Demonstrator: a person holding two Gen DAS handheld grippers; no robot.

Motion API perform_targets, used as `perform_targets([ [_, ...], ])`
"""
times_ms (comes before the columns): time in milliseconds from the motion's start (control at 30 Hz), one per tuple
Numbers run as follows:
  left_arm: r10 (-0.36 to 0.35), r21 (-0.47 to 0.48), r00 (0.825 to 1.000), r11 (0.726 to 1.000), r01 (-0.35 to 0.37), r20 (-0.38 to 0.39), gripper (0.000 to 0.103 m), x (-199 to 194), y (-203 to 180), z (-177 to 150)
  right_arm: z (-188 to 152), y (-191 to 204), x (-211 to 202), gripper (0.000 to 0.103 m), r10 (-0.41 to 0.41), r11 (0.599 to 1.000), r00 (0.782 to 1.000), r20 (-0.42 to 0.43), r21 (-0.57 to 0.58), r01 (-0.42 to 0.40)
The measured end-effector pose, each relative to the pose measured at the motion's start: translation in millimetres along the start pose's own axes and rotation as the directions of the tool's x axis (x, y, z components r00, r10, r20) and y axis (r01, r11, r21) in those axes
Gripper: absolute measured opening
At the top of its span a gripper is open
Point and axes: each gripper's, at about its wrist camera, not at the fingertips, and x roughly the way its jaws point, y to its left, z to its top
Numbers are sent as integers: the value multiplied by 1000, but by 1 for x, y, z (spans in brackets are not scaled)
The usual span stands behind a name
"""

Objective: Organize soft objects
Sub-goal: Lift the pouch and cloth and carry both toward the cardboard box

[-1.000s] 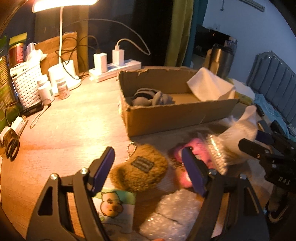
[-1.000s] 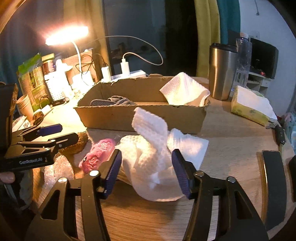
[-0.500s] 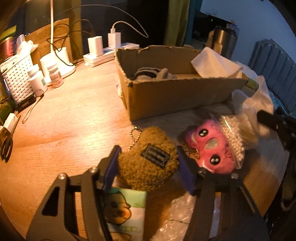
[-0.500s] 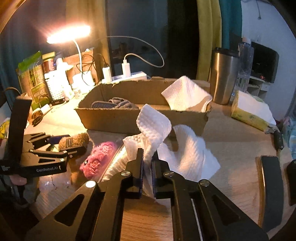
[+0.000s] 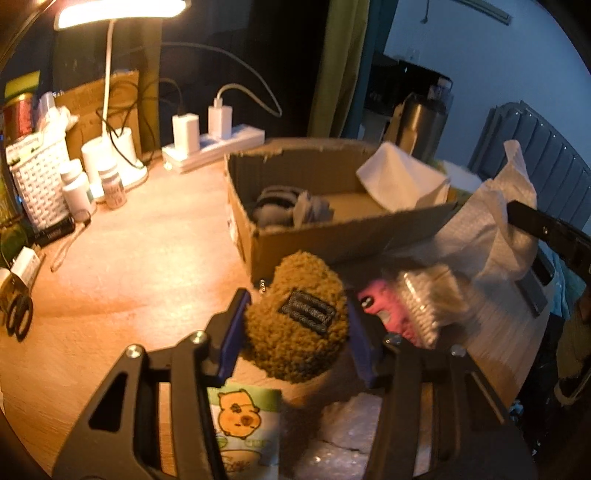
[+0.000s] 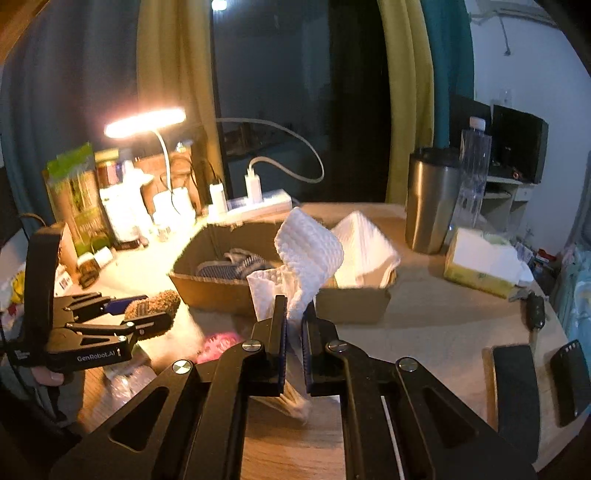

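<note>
Nearest the left wrist camera: left gripper [image 5: 295, 326], jaws clamped on a brown fuzzy plush pouch [image 5: 297, 319] with a dark stitched patch, held just above the bench [image 5: 122, 266]. Below it, a capybara-print packet [image 5: 242, 417] and bubble wrap [image 5: 343, 439] lying on the bench. Just right of the pouch: pink plush toy [image 5: 384, 306], touching a clear bag of white beads [image 5: 424, 306].

Nearest the right wrist camera: right gripper [image 6: 294, 330], jaws closed on a white waffle-textured cloth [image 6: 306, 254], which rises from the grip and hangs over the front wall of the box.

Middle ground: open cardboard box [image 6: 229, 291] holding grey striped socks [image 6: 236, 264] at its left end and a folded white cloth [image 6: 364, 251] at its right.

Right of the box: steel tumbler [image 6: 430, 199], clear bottle [image 6: 474, 173], tissue pack [image 6: 484, 262], key fob [image 6: 535, 312].

Far side: power strip with chargers [image 5: 214, 142], lit desk lamp [image 5: 122, 11], white basket [image 5: 38, 184], small bottles [image 5: 79, 186].
</note>
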Motion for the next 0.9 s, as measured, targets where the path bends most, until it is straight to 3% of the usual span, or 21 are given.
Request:
perform_targets([
  [467, -10, 28, 990, 1000, 6, 138, 51, -45, -13, 27, 34, -5, -33, 8, 13, 1000, 994, 108, -28, -10],
  [900, -5, 63, 982, 998, -7, 187, 51, -48, -40, 50, 56, -26, -45, 8, 45, 998, 982, 183, -51, -36],
])
